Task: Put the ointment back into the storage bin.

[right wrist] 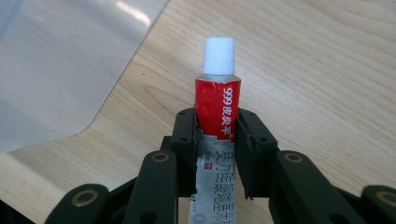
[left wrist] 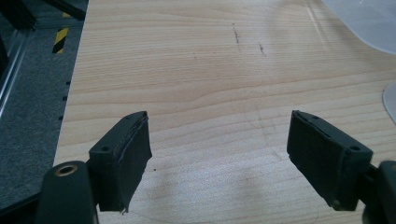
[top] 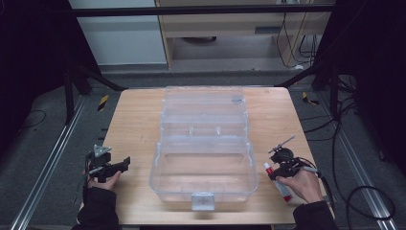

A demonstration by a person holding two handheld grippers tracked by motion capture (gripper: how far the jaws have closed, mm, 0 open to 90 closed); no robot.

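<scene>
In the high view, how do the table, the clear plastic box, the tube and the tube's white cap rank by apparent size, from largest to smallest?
1. table
2. clear plastic box, open on the table
3. tube, held in the right tool
4. white cap, smallest by far

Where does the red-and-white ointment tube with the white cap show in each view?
High view: ointment tube at lower right, by the right hand-held gripper.
Left gripper view: not in it.
Right gripper view: centre, upright in the picture, clamped between the jaws.
Shared landmark: the clear plastic box.
</scene>
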